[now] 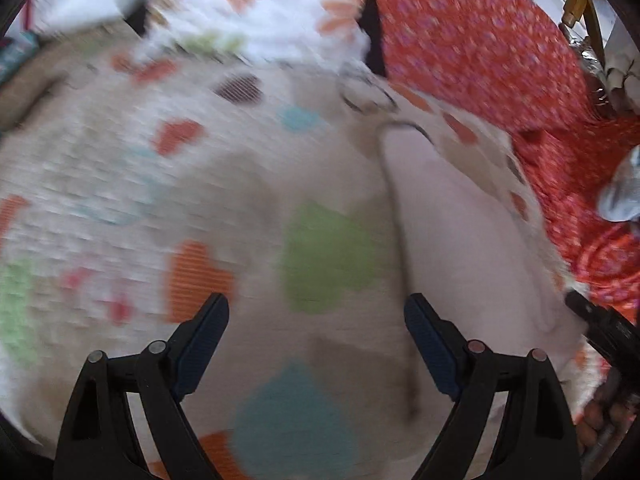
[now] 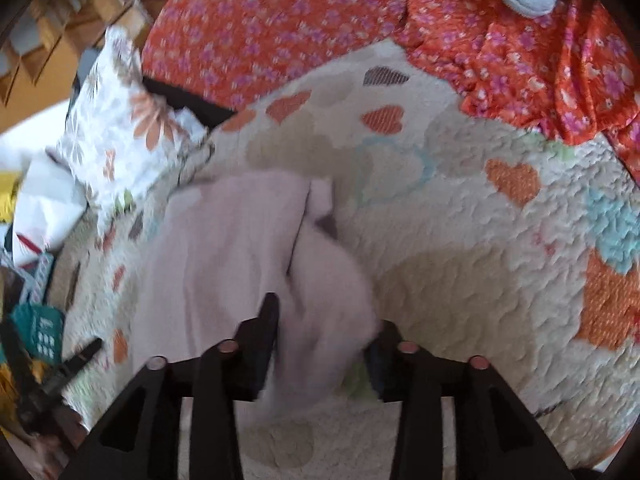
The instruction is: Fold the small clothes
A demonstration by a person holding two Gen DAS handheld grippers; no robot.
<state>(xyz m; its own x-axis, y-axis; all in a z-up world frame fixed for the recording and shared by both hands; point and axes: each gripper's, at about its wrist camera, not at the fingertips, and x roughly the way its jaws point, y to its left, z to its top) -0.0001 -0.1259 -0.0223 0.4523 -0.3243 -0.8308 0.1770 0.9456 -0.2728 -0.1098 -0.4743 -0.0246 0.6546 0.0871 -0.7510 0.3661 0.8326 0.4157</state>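
Motion blur smeared most of the left wrist view, so the quilt [image 1: 120,184] with its coloured hearts showed only as soft patches, and no writing or label could be read in either view. The left gripper [image 1: 316,316] hung released, its jaws wide apart over the quilt with nothing between them. The pale pink garment [image 1: 460,232] lay at about 2 o'clock from it, its edges indistinct. At 4 o'clock a dark tip of the right gripper [image 1: 600,328] was cut off by the frame edge. In the right wrist view the right gripper [image 2: 324,320] was clenched on a bunched fold of the pale pink garment [image 2: 224,248], which hid its right fingertip. The rest of the cloth spread towards 11 o'clock on the quilt [image 2: 480,240]. Orange floral fabric [image 2: 320,20] lay at 12 o'clock, a flowered white pillow [image 2: 124,128] at 10 o'clock
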